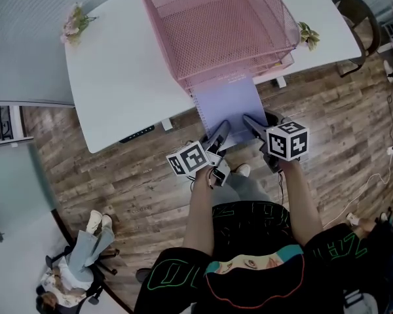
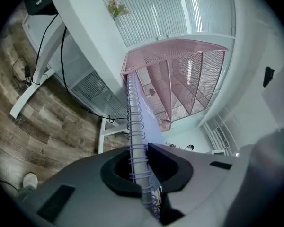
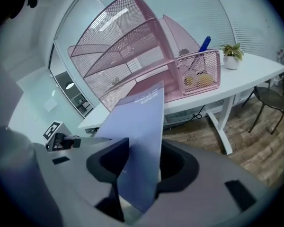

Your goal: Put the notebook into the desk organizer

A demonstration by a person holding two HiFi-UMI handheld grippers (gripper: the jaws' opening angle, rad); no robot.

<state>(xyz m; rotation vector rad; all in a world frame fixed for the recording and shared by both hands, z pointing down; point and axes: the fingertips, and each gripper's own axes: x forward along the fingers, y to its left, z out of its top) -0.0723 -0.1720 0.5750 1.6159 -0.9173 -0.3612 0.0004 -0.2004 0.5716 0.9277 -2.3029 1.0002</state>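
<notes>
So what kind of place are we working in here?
Most likely an office: a long white desk with a pink mesh organizer on it, a chair at its far end, and a wood-look floor.

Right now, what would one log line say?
left gripper: shut on notebook spiral | right gripper: jaws open around notebook | notebook: far end at bottom tier of organizer | task: not done

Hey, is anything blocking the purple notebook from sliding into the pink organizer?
Nothing visible does. The purple spiral-bound notebook has its far edge at the bottom shelf opening of the pink wire-mesh desk organizer, with no object between them.
</notes>
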